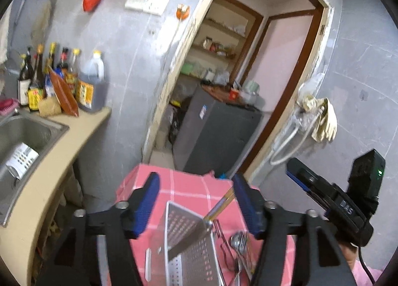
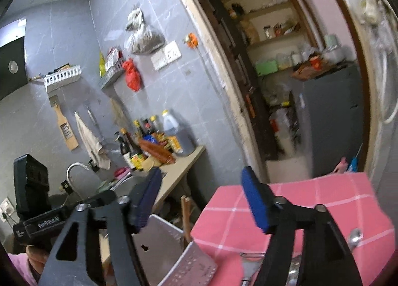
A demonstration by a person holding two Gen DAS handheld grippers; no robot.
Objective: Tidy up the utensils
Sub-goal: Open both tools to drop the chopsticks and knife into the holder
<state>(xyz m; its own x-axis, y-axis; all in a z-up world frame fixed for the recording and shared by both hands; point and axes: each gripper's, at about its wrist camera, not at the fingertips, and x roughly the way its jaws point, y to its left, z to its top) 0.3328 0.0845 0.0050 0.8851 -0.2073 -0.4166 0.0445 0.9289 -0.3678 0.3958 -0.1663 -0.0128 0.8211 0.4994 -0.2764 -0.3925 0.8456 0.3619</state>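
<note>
Both grippers hang with fingers spread, gripping nothing. The left gripper (image 1: 195, 201) looks down on a perforated steel grater (image 1: 191, 248) and metal spoons (image 1: 238, 243) on the pink checked worktop (image 1: 184, 184). The right gripper (image 2: 201, 199) alone shows a wooden paddle (image 2: 66, 128) on the wall.

Steel grater (image 1: 189, 243), spoons (image 1: 238, 243) lying on pink cloth (image 1: 184, 186).
</note>
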